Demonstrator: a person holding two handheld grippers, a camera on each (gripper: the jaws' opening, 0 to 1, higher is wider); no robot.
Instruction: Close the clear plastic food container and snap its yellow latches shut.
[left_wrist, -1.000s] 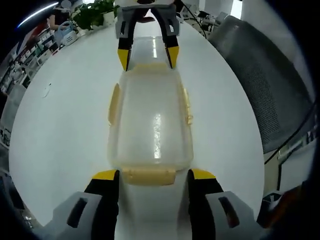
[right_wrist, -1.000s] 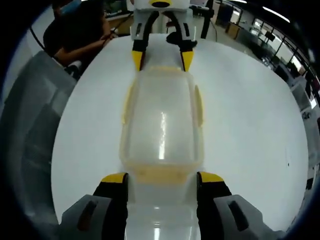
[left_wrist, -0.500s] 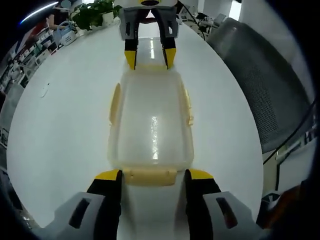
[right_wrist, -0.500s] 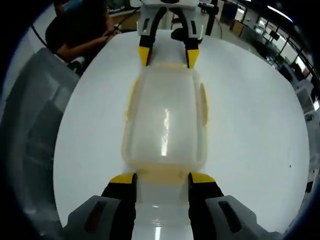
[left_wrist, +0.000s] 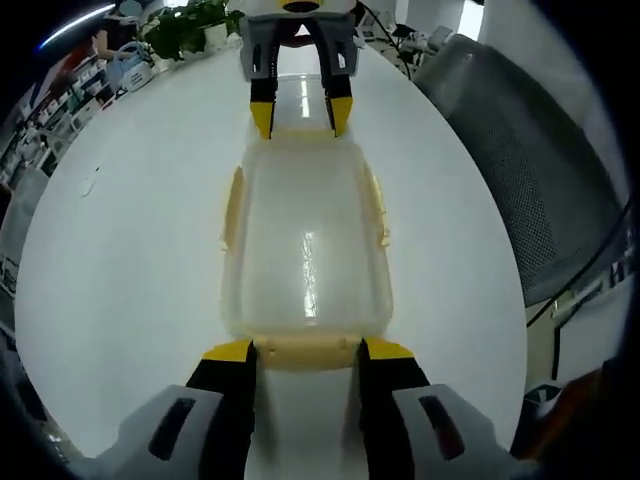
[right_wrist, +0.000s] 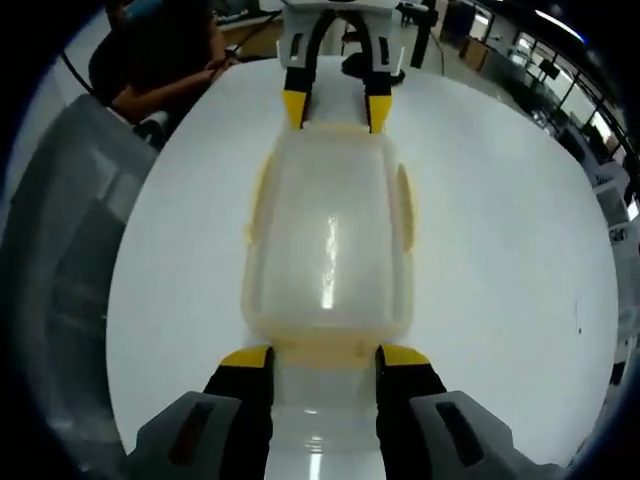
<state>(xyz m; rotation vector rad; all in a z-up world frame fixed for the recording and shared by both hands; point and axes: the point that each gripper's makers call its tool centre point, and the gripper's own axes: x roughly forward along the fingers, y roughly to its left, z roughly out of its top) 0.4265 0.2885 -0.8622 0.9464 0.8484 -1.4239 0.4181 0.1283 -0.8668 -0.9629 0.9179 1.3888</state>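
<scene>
My left gripper (left_wrist: 305, 350) has its yellow-tipped fingers spread about the near end latch (left_wrist: 305, 349) of the clear, round-cornered container (left_wrist: 305, 245) lying on the smooth white table (left_wrist: 130, 250). At the far end my right gripper (left_wrist: 300, 112) brackets the opposite latch (right_wrist: 322, 349), fingers likewise parted.

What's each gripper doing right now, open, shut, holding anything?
Left gripper: open, jaws astride the container's end latch.
Right gripper: open, astride the opposite end latch.
</scene>
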